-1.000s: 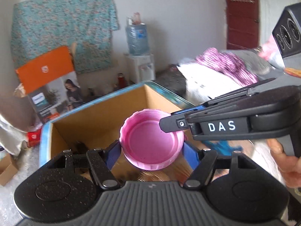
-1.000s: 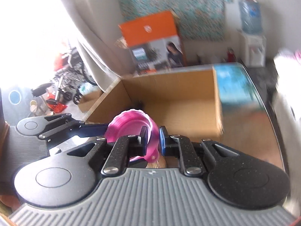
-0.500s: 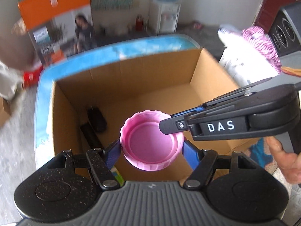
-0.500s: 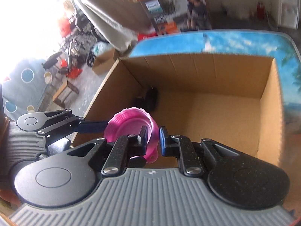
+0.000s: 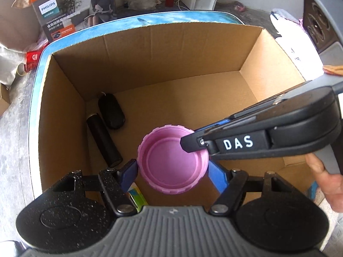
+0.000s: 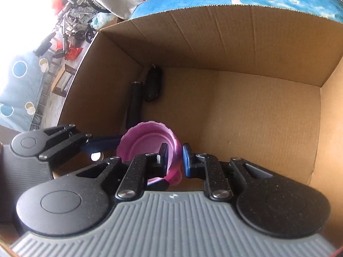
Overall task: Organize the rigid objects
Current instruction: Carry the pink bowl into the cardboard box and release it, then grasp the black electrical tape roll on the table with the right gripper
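A pink ribbed lid (image 5: 172, 160) hangs open side up over the open cardboard box (image 5: 171, 49). My left gripper (image 5: 172, 172) is shut on the lid's two sides. My right gripper (image 6: 174, 156) comes in from the right and is shut on the lid's (image 6: 148, 143) rim wall, one finger inside it and one outside. In the left wrist view the right gripper's fingers (image 5: 193, 143) lie over the lid's right edge. Both grippers hold the lid above the box floor.
A black oval case (image 5: 111, 111) and a black cylinder (image 5: 104, 138) lie on the box floor at the left wall. The box (image 6: 257, 107) stands on a blue-printed table (image 5: 150, 21). A green-yellow item (image 5: 137, 197) shows under my left gripper. A Philips carton (image 5: 62, 6) stands behind the table.
Both grippers have carried the lid forward and tipped down over the box. The view now looks into the box. The grip on the lid is unchanged.
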{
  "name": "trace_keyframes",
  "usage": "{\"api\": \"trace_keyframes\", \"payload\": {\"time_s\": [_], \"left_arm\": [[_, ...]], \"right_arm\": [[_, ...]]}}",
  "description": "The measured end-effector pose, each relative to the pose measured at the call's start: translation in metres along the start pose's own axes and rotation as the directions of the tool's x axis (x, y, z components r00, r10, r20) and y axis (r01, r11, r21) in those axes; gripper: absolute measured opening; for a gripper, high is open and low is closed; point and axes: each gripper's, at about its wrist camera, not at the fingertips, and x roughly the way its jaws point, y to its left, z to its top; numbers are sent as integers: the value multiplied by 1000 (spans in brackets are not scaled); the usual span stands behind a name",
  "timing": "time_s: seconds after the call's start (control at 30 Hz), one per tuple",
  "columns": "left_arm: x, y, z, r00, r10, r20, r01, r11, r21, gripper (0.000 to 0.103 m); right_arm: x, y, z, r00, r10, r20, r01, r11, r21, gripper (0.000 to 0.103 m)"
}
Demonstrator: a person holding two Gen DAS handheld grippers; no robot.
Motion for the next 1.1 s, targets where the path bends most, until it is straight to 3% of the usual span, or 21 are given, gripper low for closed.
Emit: {"api": "trace_keyframes", "payload": {"time_s": [0.27, 0.43, 0.57, 0.73, 0.9, 1.0, 1.1], "left_arm": [[-9, 5, 0, 1000, -3, 30, 3, 1000, -25, 73], [-33, 4, -7, 995, 7, 103, -4, 1000, -30, 73], [-64, 0, -19, 982, 3, 190, -1, 1000, -13, 75], [-106, -5, -45, 953, -14, 304, 16, 1000, -5, 76], [-131, -16, -85, 918, -43, 394, 42, 999, 13, 81], [-130, -22, -108, 919, -42, 392, 38, 999, 19, 81], [-118, -26, -129, 934, -65, 352, 60, 998, 24, 81]], "right_arm": [[3, -6, 2, 999, 21, 33, -22, 999, 31, 15], [-25, -13, -8, 987, 86, 135, -94, 994, 56, 16], [-66, -14, -34, 955, 149, 256, -168, 984, 53, 18], [-123, -18, -91, 890, 190, 413, -222, 975, 29, 26], [-159, -23, -158, 834, 172, 524, -215, 976, 21, 43], [-160, -25, -190, 822, 136, 552, -193, 980, 46, 45], [-147, -26, -215, 822, 115, 558, -190, 979, 77, 45]]}}
